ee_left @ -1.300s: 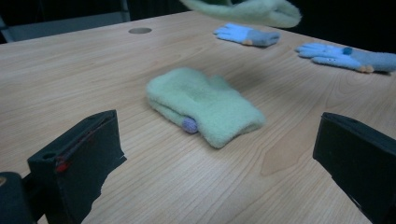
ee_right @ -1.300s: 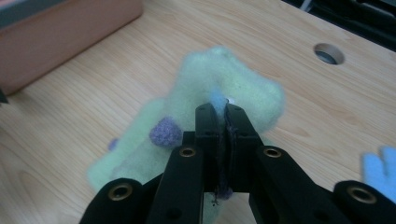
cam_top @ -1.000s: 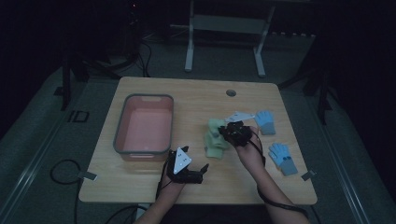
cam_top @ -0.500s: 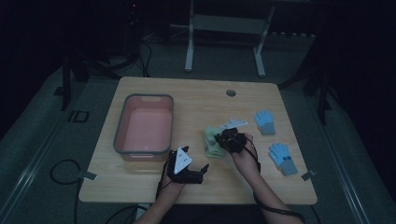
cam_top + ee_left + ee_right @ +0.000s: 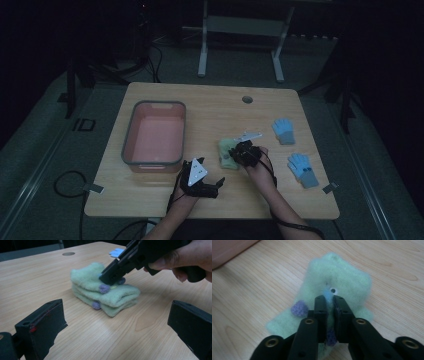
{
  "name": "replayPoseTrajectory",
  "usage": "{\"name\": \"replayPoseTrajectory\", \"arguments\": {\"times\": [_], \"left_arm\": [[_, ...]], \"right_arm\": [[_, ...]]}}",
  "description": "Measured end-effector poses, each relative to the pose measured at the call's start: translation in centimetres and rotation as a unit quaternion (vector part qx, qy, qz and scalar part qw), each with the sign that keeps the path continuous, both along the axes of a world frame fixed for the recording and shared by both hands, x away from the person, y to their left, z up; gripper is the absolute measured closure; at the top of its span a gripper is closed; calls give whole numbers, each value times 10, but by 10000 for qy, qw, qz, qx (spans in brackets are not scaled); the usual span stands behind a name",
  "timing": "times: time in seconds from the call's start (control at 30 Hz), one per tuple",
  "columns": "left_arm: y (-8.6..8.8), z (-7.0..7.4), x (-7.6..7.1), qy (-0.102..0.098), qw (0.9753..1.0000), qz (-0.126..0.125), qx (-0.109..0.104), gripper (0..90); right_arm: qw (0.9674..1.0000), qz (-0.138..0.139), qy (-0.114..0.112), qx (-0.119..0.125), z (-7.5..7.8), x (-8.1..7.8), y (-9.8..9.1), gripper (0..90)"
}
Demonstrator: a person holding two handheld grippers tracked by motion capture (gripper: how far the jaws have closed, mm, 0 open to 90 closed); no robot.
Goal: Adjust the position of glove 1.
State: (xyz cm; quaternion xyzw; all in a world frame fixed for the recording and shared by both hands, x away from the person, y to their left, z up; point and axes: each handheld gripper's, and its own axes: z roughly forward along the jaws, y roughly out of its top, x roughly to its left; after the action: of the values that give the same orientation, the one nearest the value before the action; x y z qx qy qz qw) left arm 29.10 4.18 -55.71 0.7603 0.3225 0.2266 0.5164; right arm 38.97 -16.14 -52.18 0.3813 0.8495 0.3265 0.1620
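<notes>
the bin [image 5: 131, 125] is a rounded rectangular tub with a grey rim and a smooth pink inside, and i see nothing lying in it. just right of the bin lie the green socks [image 5: 228, 151], a fuzzy folded stack flat on the pale wood-grain table [image 5: 210, 105]; in the left gripper view the socks [image 5: 110, 293] look thick and fleecy, with little purple nubs along the folded edge. my right claw [image 5: 239, 150] is down on top of them, right of the bin, its hard black jaws nearly together with a tuft of pale fluff pinched between; they have just been easing apart a touch, and in its own view [image 5: 329, 298] the tips sit pressed into the green pile. my left claw [image 5: 214, 184] hangs below the bin's near right corner, jaws spread wide with nothing between them. far right of the bin lie two blue knit gloves [image 5: 284, 130] [image 5: 301, 167], flat and apart.
</notes>
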Motion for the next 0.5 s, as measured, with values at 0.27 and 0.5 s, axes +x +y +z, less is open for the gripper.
{"name": "replayPoseTrajectory", "arguments": {"times": [0.27,0.5], "left_arm": [[-12,3,4,277,9972,-549,429,10],[-28,16,16,-50,9906,-1064,856,108]], "right_arm": [[9990,252,-158,331,21,-2,-21,665],[9979,467,-189,415,33,15,-41,593]]}}
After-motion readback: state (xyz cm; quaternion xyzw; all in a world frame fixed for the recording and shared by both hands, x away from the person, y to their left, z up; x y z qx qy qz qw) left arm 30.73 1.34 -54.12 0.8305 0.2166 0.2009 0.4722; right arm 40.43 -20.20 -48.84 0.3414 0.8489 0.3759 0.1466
